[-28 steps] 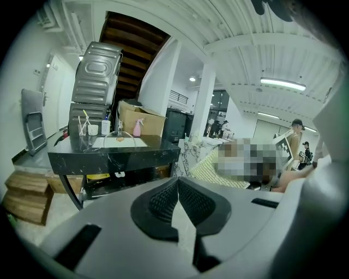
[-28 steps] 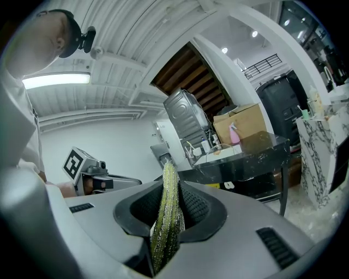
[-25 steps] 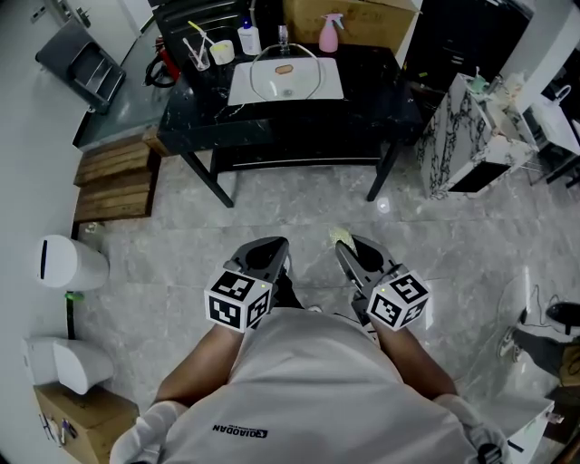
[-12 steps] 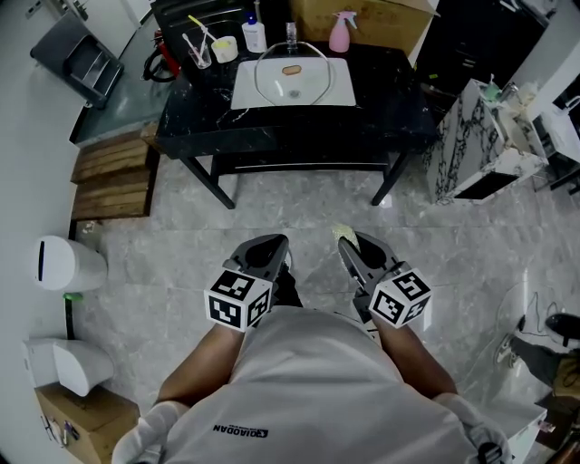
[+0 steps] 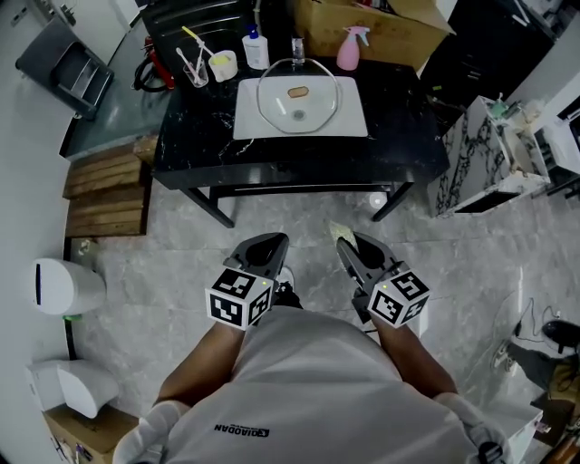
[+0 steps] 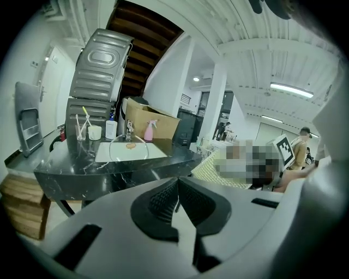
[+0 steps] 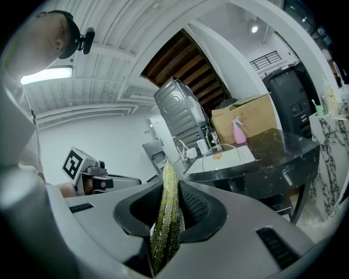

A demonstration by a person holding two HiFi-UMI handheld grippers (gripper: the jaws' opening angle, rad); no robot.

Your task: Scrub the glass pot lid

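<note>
Glass pot lid [image 5: 299, 101]: lies knob-up in the white basin [image 5: 349, 113] set in the black counter [image 5: 408, 136]. It is round, so there is no long axis to line up.
Direction from the grippers: straight ahead and well apart, across open floor. It sits roughly on the line between the two grippers, slightly toward the left one's side.
Right gripper [image 5: 353, 243]: clamped on a yellow-green scouring pad [image 7: 165, 218]. The pad stands edge-on between the jaws, its long axis running out along them toward the counter.
Left gripper [image 5: 272, 243]: jaws pressed together, nothing between them.
Containers: a clear tumbler [image 5: 194, 65] has sticks or brushes standing in it. A white cup [image 5: 223, 65] is just beside it, contents not readable. A white bottle [image 5: 256, 50] and a pink spray bottle [image 5: 349, 50] stand behind the basin, and a cardboard box [image 5: 381, 27] sits at the back.
Judgement: scrubbing has not yet begun. The next move calls for closing the distance, pad leading, with the free left gripper likely steadying the lid.
</note>
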